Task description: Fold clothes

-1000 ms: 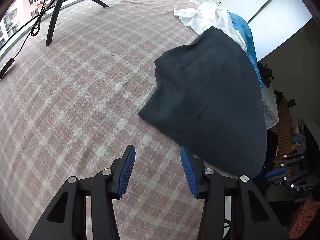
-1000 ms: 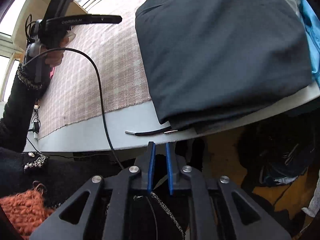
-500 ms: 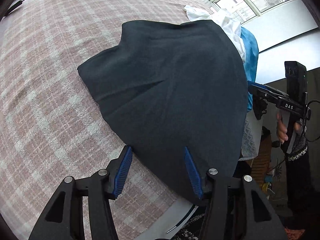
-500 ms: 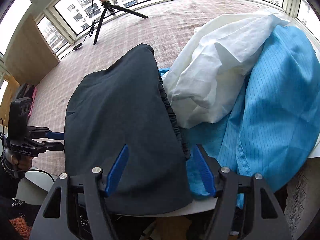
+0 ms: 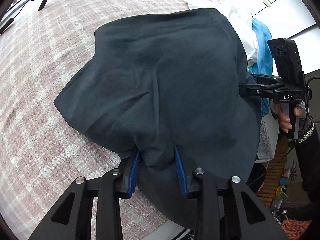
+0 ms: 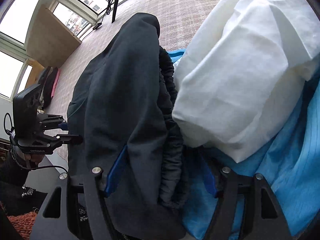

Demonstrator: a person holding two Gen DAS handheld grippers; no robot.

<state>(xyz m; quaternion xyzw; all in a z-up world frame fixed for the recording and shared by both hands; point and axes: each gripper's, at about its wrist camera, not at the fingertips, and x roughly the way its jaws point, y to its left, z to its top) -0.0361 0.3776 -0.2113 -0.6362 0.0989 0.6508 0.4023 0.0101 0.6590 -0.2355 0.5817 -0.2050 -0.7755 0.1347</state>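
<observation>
The left gripper (image 5: pixel 158 170) has its blue fingers (image 5: pixel 134 170) spread partway around a fold of the dark garment (image 5: pixel 164 84), which lies on a pink checked bedspread (image 5: pixel 40 84) near the edge. The right gripper (image 6: pixel 160 172) is spread wide around the garment's gathered waistband (image 6: pixel 170 120), beside white cloth (image 6: pixel 250 70) and blue cloth (image 6: pixel 296 170). Open bedspread lies to the left.

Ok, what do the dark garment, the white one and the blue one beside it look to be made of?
Dark garment: matte, soft knit or fleece by the look, with a gathered elastic edge; it drapes in heavy, rounded folds.
White garment: thin, crisp woven cloth, possibly cotton; it shows sharp creases and a fine weave.
Blue garment: light, smooth fabric with fine stripes and a slight sheen, perhaps synthetic.
</observation>
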